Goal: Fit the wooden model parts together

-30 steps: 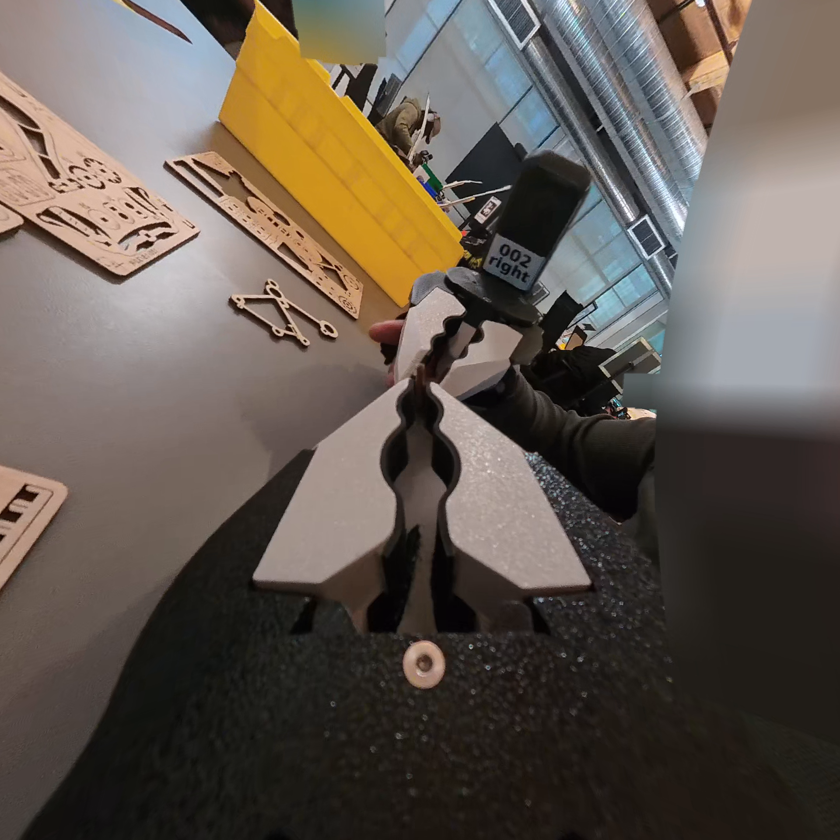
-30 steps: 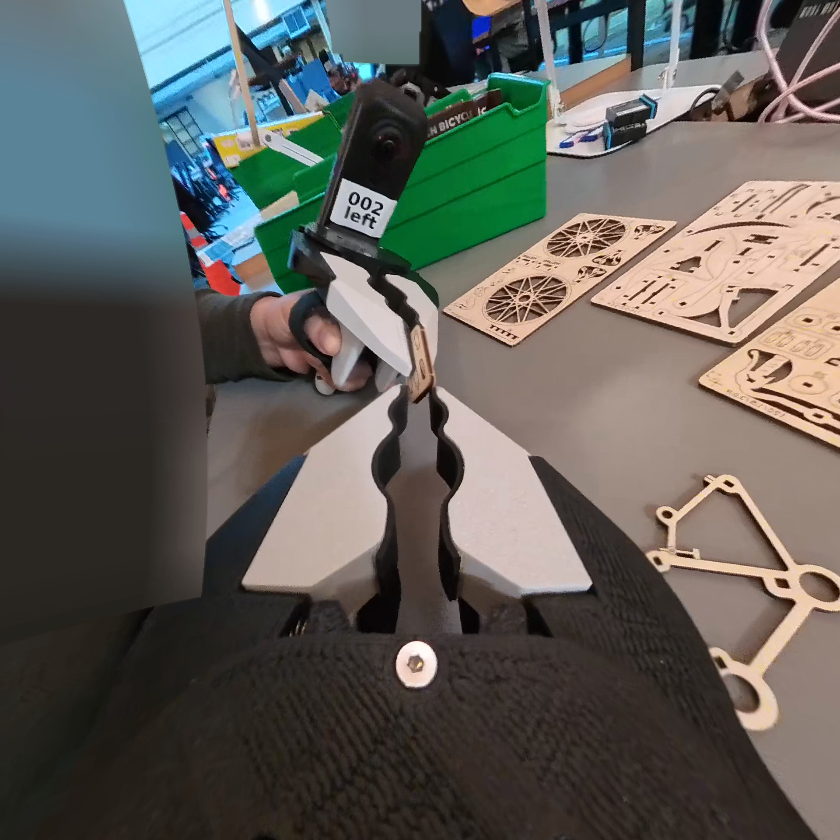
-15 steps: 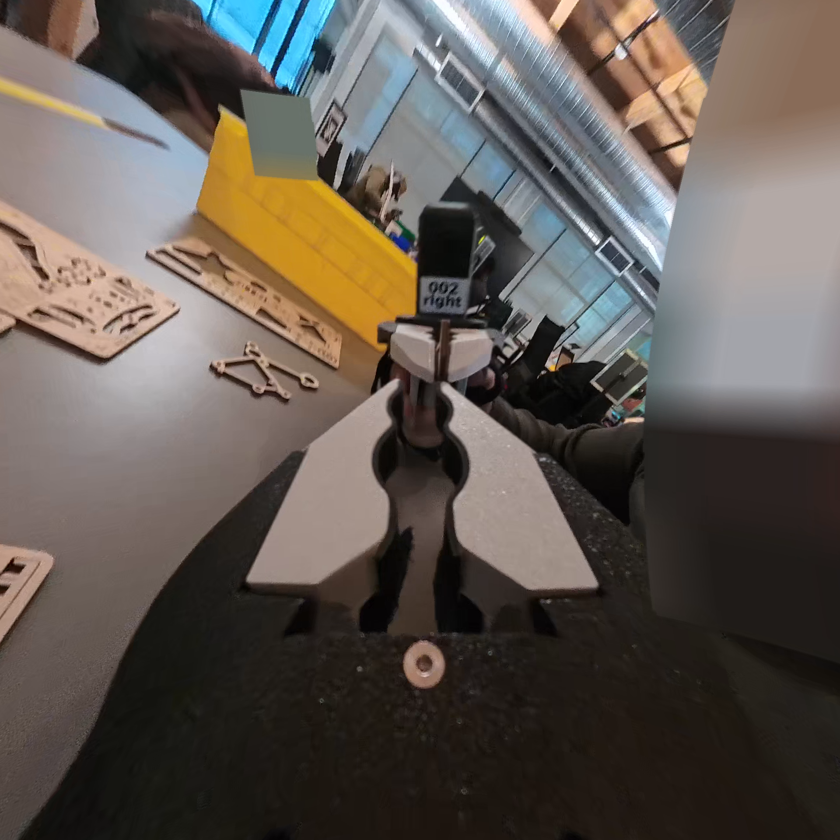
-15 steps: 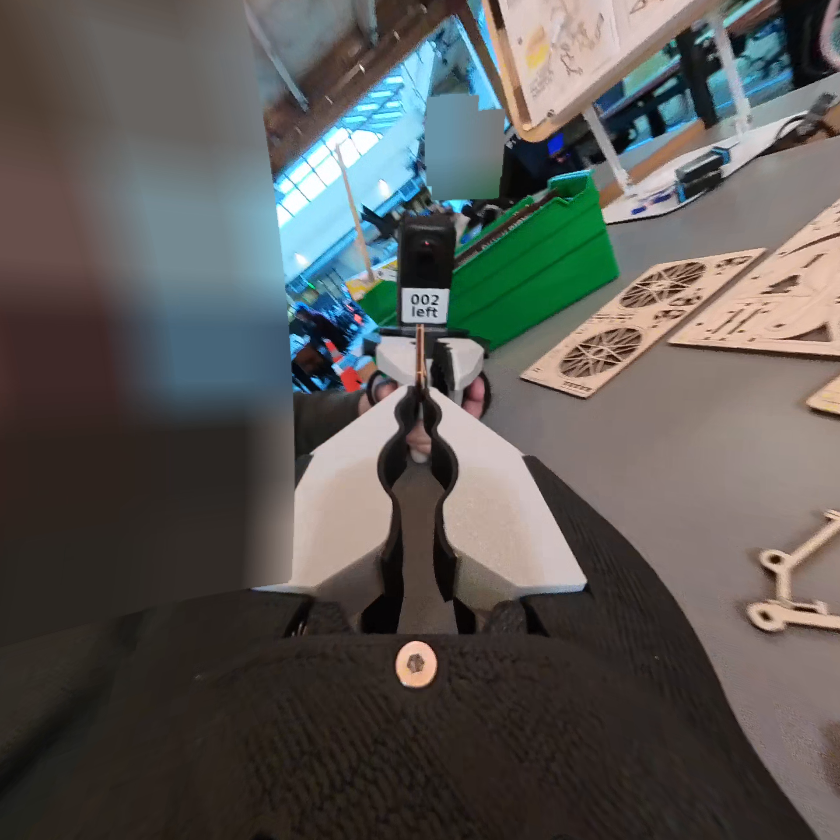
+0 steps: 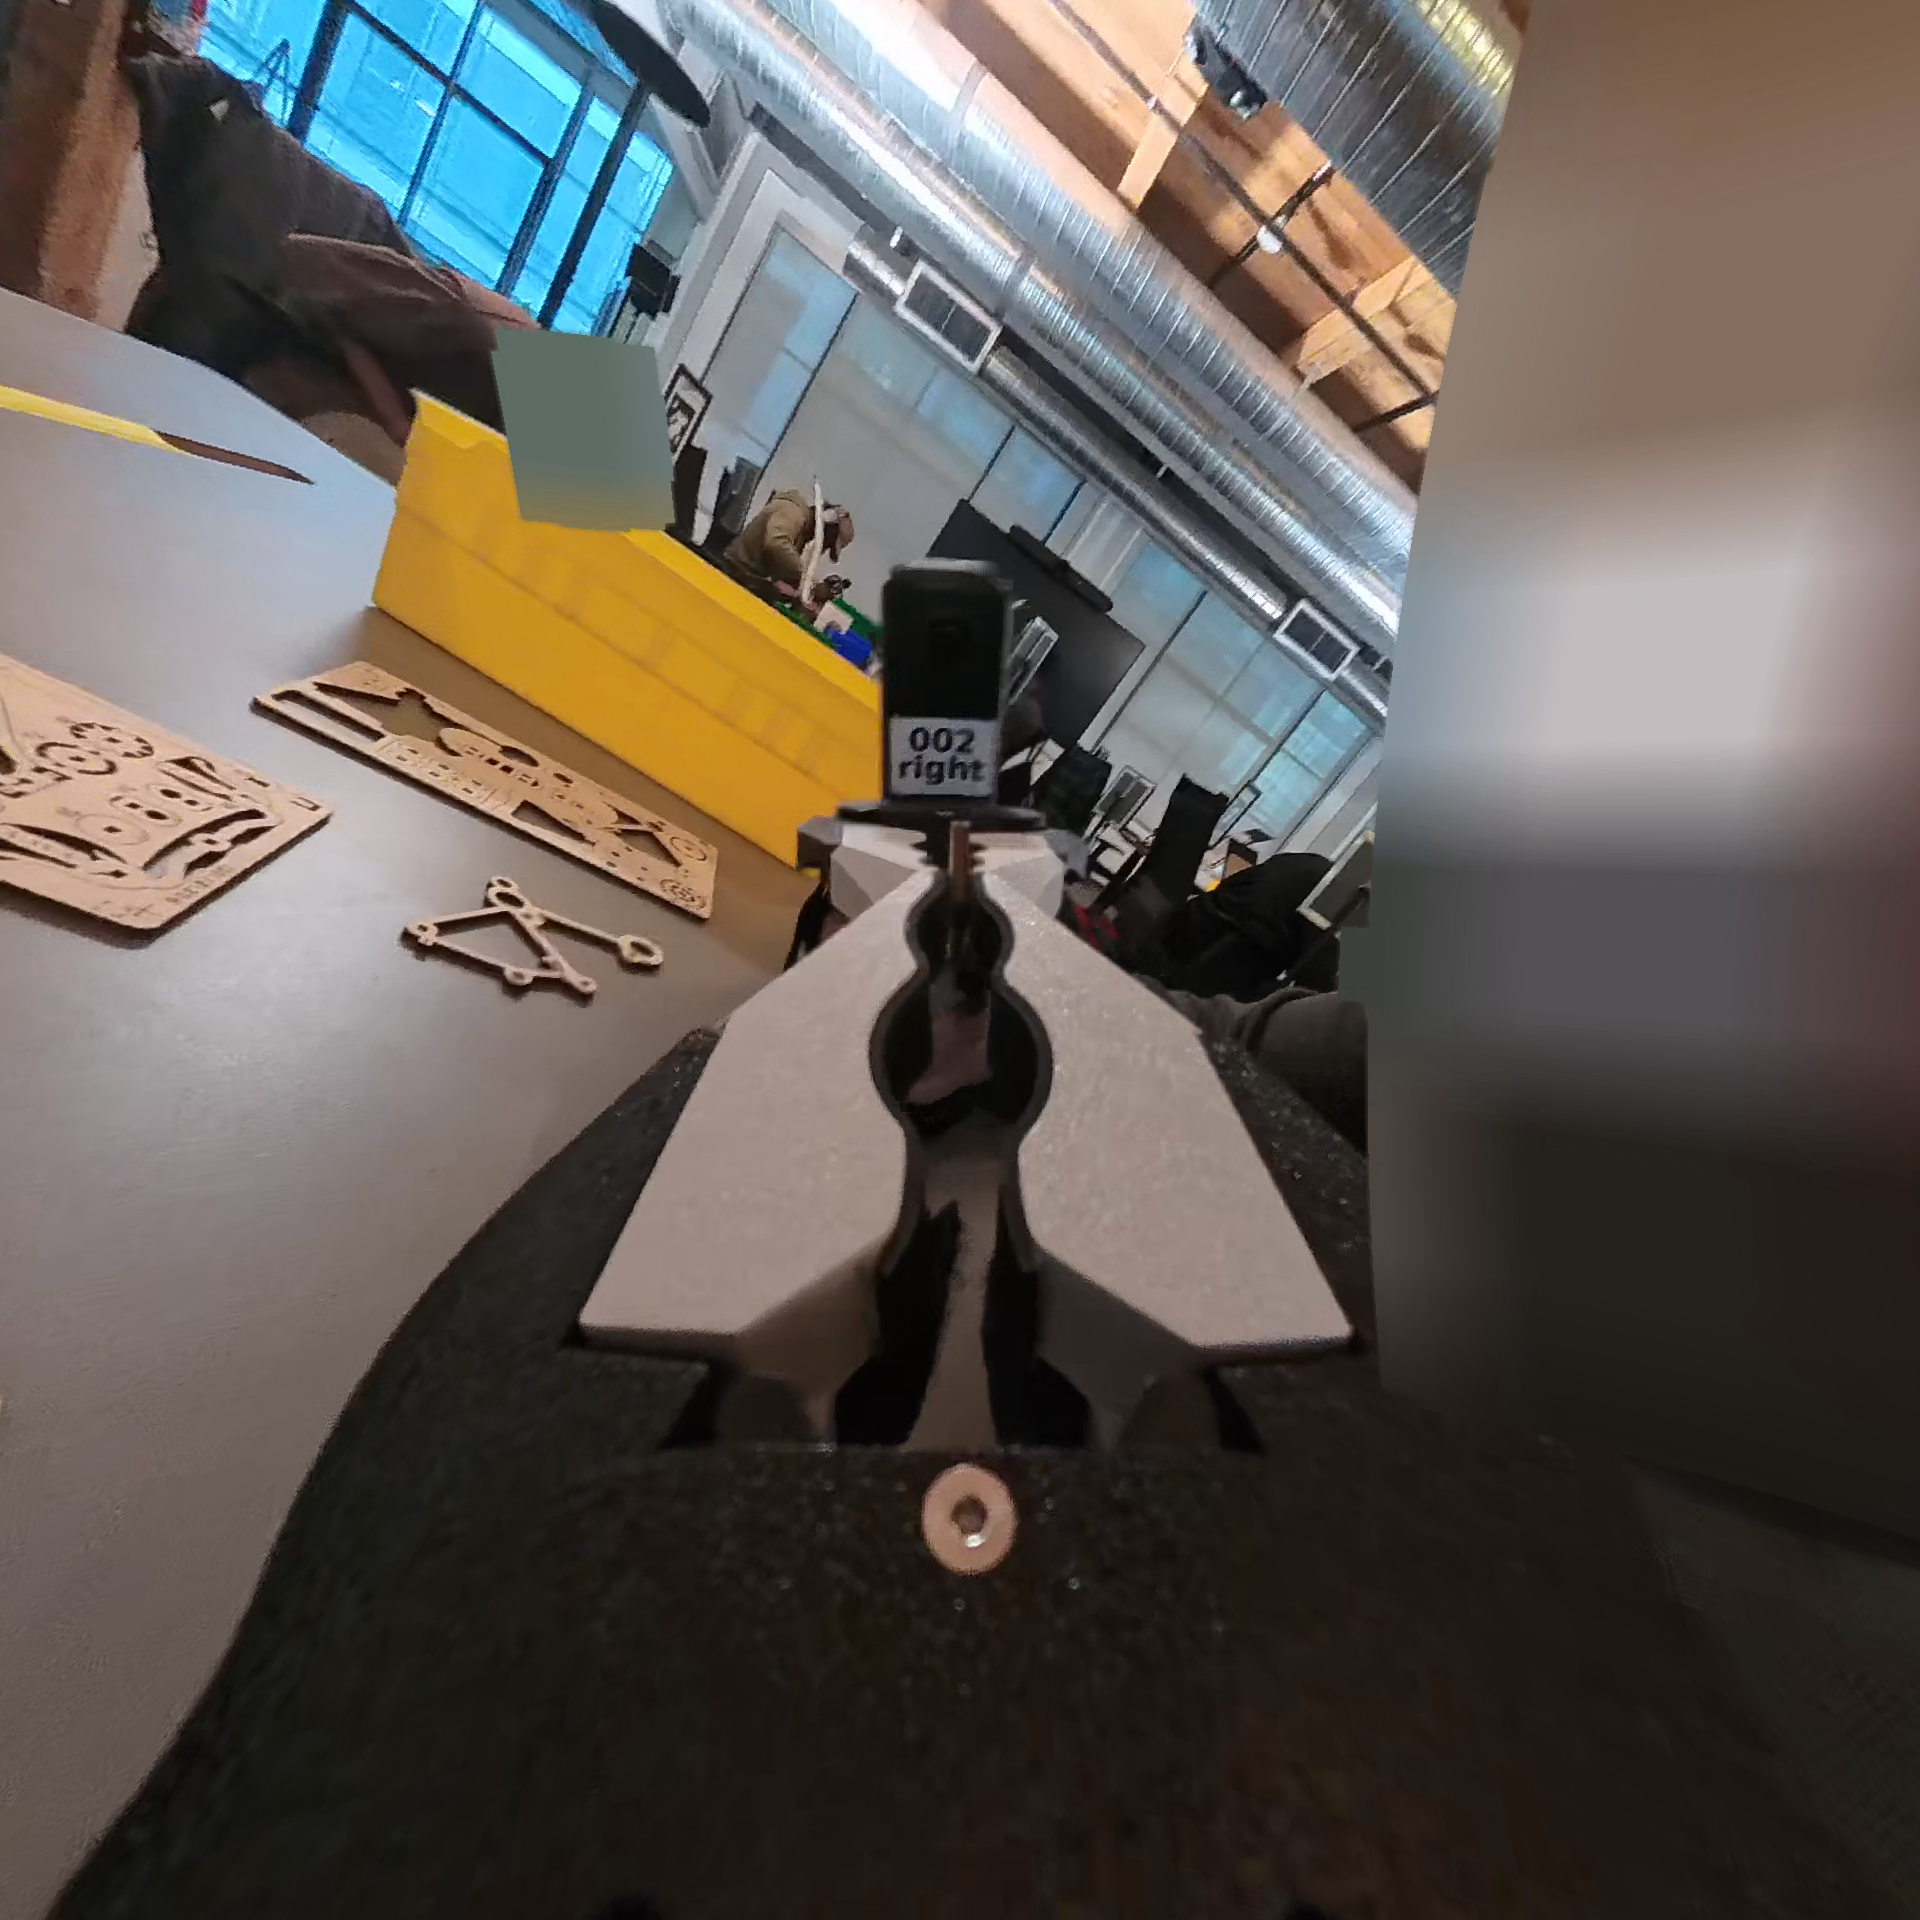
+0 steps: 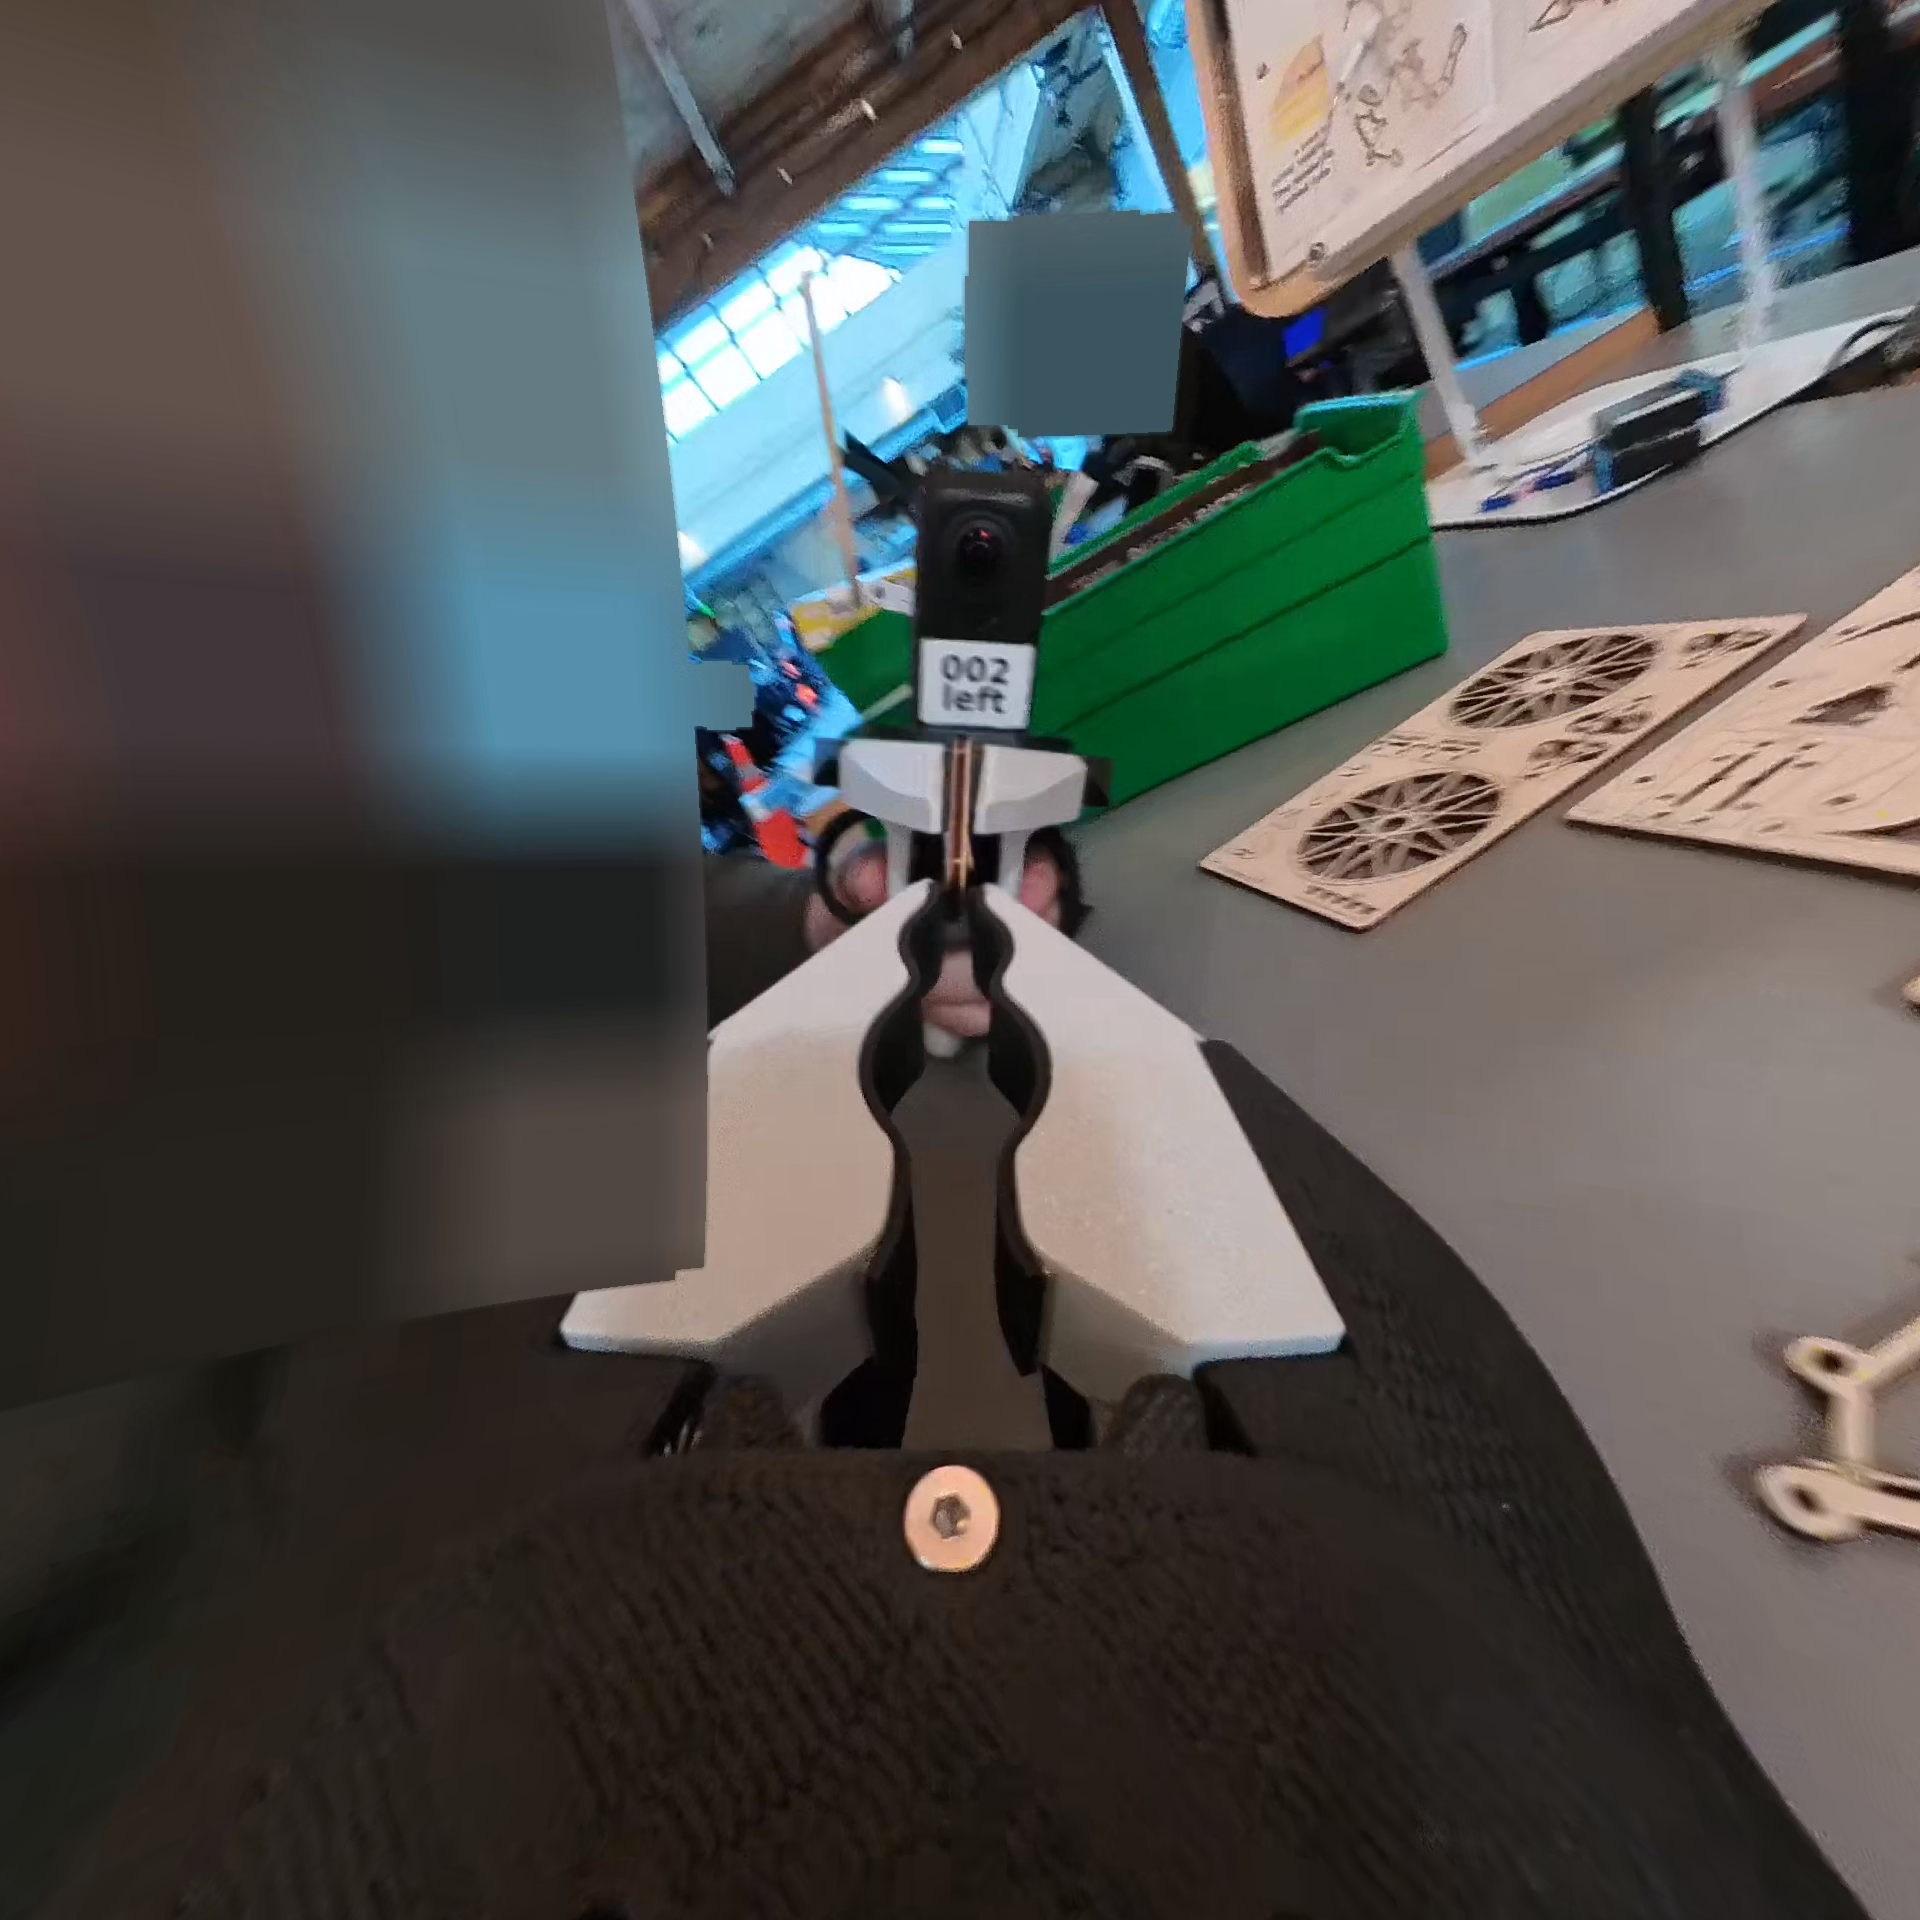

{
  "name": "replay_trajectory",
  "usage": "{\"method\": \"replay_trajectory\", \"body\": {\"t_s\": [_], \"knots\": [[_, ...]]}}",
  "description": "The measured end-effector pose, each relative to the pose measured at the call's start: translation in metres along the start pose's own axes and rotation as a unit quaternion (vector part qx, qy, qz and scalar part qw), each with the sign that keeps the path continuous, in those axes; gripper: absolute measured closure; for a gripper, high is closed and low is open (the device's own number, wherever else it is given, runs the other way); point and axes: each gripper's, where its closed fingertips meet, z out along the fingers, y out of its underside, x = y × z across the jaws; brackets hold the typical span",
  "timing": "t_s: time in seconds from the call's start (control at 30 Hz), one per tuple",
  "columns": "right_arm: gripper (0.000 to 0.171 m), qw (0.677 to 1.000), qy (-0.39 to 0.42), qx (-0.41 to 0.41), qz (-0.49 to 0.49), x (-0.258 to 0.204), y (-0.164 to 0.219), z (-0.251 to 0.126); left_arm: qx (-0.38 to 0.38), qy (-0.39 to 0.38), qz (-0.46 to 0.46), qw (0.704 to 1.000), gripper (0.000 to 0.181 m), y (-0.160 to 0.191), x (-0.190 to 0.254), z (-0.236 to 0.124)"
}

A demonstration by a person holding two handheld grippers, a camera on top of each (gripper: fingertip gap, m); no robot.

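My left gripper (image 5: 961,888) and my right gripper (image 6: 961,899) point straight at each other, tip to tip, above the grey table (image 5: 208,1143). A thin wooden part (image 6: 961,810), seen edge-on, stands upright between them. In the right wrist view it sits clamped in the left gripper's shut fingers (image 6: 904,790). In the left wrist view the wooden part (image 5: 961,847) shows in the right gripper's shut fingers (image 5: 883,868). I cannot tell whether it is one piece or two pressed together. A hand holds each gripper.
A loose triangular wooden frame piece (image 5: 530,940) lies on the table, also seen in the right wrist view (image 6: 1860,1444). Laser-cut wooden sheets (image 5: 488,769) (image 6: 1496,748) lie flat farther out. A yellow bin (image 5: 644,665), a green bin (image 6: 1247,623) and an instruction board (image 6: 1382,114) stand behind.
Both grippers turned from tilted to level and now face each other squarely. They stay joined at the tips on the wooden part, and both views now look higher over the table.
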Motion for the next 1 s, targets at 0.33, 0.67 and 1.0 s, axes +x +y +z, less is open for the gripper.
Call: {"method": "replay_trajectory", "body": {"t_s": [0.33,0.67,1.0], "knots": [[0.166,0.978,0.078,-0.097,-0.167,0.012,0.018,-0.007,-0.116,-0.046,0.036,0.992,0.181,0.028,-0.014,0.000],[0.170,0.994,0.050,-0.058,-0.078,0.013,0.009,-0.011,-0.107,-0.047,0.001,0.993,0.179,0.027,-0.018,-0.001],[0.171,0.999,0.021,0.023,-0.019,0.006,-0.007,-0.005,-0.088,-0.022,-0.001,0.996,0.181,0.023,-0.008,0.005]]}}
